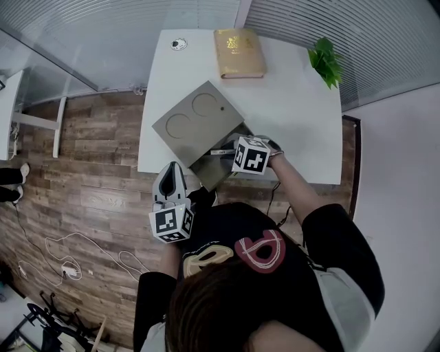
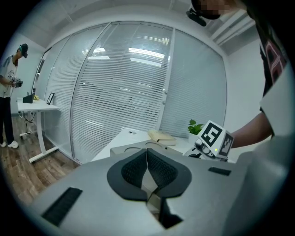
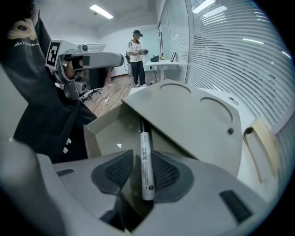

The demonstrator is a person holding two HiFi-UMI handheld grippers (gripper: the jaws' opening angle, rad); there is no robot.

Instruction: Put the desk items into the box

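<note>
Holding the left gripper (image 2: 146,154) just short of the box (image 3: 94,138), we have its jaws together, empty. Our right gripper (image 3: 140,154) points down at the box's open near side. Its jaws are apart, and the pen (image 3: 146,166) lies unclamped between them, far end under the box lid. The book (image 1: 238,53) and plant (image 1: 326,60) sit beyond the box.

Office interior. A white desk (image 1: 295,103) stands on wood-plank flooring (image 1: 89,192), against glazed partition walls fitted with horizontal blinds (image 2: 129,83). On the desk lie a bound book (image 1: 238,53) and a small potted plant (image 1: 326,62). A second white desk (image 2: 37,108) on slim legs stands along the same partition, with a person (image 3: 137,57) standing beside it. Recessed strip lights (image 3: 102,11) run across the ceiling, and loose cables (image 1: 69,258) trail over the floor.
</note>
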